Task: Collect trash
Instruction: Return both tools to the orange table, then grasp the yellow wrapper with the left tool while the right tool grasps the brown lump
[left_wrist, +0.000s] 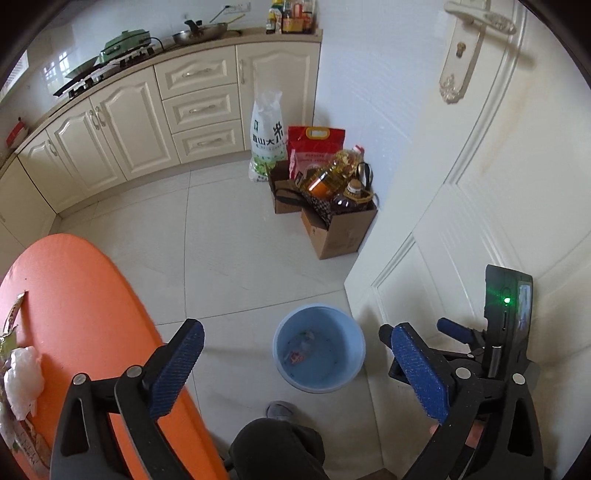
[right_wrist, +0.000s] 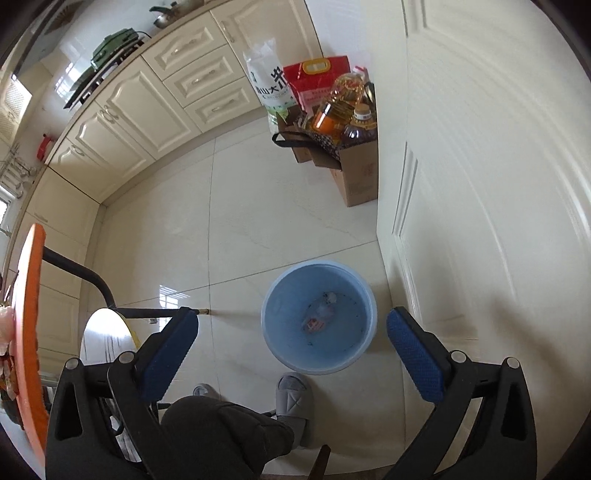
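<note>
Tongs first: the left tongs (left_wrist: 295, 369) and the right tongs (right_wrist: 291, 354) both stand spread wide with nothing between their blue pads, and both look down over the bin (right_wrist: 273, 332).

Slippers (right_wrist: 293, 398) and a dark trouser leg (right_wrist: 221, 435) of the person show at the lower edge of the right view, on the floor (right_wrist: 258, 221) of pale glossy tiles. At the left is the orange table (left_wrist: 81, 295); on its near edge lie a crumpled white bag (left_wrist: 22, 376) and some printed wrappers (left_wrist: 26, 443).

The bin is a round, light-blue bucket standing upright on the floor, close to the white door (left_wrist: 480, 184) on the right and just ahead of the feet. At its bottom lies a crumpled wrapper (right_wrist: 319, 314), clear with a red patch; small dark specks dot the inside.

Farther off, by the door's edge, a cardboard box (left_wrist: 343, 232) holds oil bottles (left_wrist: 332, 173); behind it stand a red sack (left_wrist: 314, 144) and a white sack (left_wrist: 266, 140). Cream cabinets (left_wrist: 147, 118) run along the far wall, with a wok (left_wrist: 201, 33) and a green cooker (left_wrist: 125, 42) on top.
</note>
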